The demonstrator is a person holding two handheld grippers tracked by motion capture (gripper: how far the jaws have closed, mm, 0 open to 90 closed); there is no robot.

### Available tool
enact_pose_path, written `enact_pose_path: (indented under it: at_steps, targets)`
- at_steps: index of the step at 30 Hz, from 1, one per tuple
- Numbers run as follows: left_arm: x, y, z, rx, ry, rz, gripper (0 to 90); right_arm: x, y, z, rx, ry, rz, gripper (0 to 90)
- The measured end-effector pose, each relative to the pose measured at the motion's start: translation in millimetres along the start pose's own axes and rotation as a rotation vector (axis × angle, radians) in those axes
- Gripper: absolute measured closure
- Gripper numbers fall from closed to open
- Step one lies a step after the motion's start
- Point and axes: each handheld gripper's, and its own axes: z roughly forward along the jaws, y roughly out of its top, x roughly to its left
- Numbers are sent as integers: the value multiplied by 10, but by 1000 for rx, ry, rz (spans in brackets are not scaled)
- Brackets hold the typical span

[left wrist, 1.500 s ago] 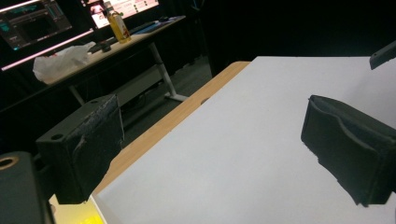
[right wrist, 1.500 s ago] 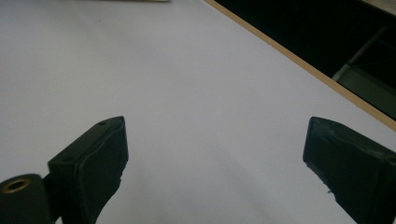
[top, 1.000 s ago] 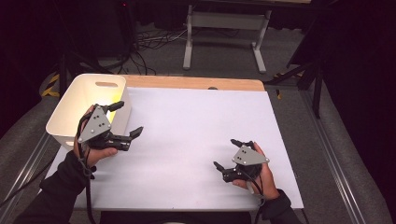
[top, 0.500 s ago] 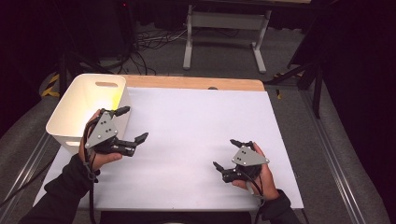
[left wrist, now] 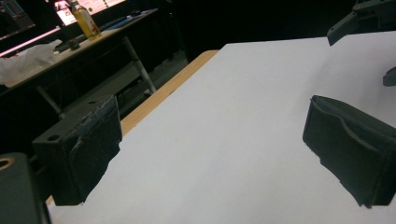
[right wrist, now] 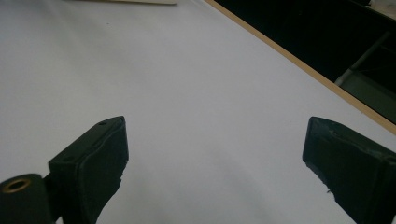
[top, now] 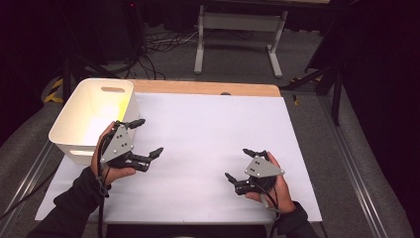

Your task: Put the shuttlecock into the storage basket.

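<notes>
The table [top: 208, 148] is covered with a white sheet, with a strip of bare wood showing along its far edge. Nothing lies loose on the sheet.

At the far left corner stands the bin [top: 94, 116], a white plastic tub with a slot handle cut into its far wall and another in its near wall. It sits upright, and as much of its inside as can be seen looks empty, with a yellow glow on one wall. This is the thing nearest the work.

The left gripper [top: 146, 139] is held just beside the bin's near right corner, apart from it, jaws spread wide and pointing right across the sheet. In the left gripper view both pads [left wrist: 88, 149] stand well apart with only sheet between them.

The right gripper [top: 240, 164] hovers at the near right, well apart from the bin, jaws spread and holding nothing; the right gripper view shows bare sheet between them.

By its look the bin should be light and stiff, with smooth, somewhat slippery walls that may flex a little at the rim. The rim or a slot handle looks like the best hold; a pinch over the wall's top edge should do.
</notes>
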Motion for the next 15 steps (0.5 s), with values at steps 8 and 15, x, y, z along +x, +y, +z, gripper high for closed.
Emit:
enact_pose_path:
  at_steps: [8,15]
  targets:
    - [-84,-91,48,8,-6,17,62,38,19,1,0,4,-9,75]
    - [-138,-145,84,18,-21,30,62,60,26,5,0,9,-12,75]
